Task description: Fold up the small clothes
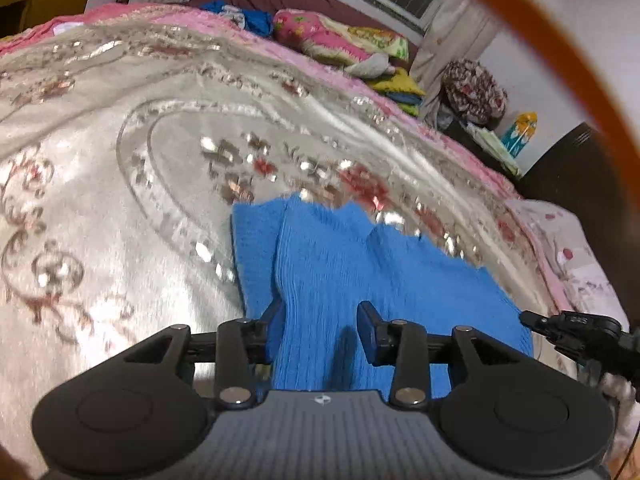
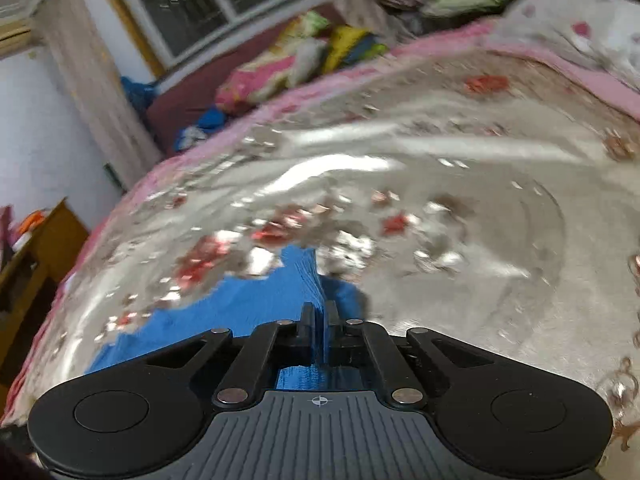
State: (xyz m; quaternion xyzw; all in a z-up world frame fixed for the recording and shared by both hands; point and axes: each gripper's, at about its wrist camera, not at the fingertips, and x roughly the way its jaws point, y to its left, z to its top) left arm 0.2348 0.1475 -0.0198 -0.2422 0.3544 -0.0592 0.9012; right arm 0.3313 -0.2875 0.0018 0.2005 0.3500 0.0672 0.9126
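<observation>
Both grippers at blue knit garment (image 1: 360,264) (on bed) — right gripper (image 2: 319,314) pinching it.

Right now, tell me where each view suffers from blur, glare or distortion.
Left wrist view: fisheye bends the shiny silver floral bedspread into a dome, with glare streaks across it; an orange out-of-focus band crosses the upper right corner. Right wrist view: motion blur smears the bedspread and window, while the blue ribbed knit garment stays fairly readable.
</observation>
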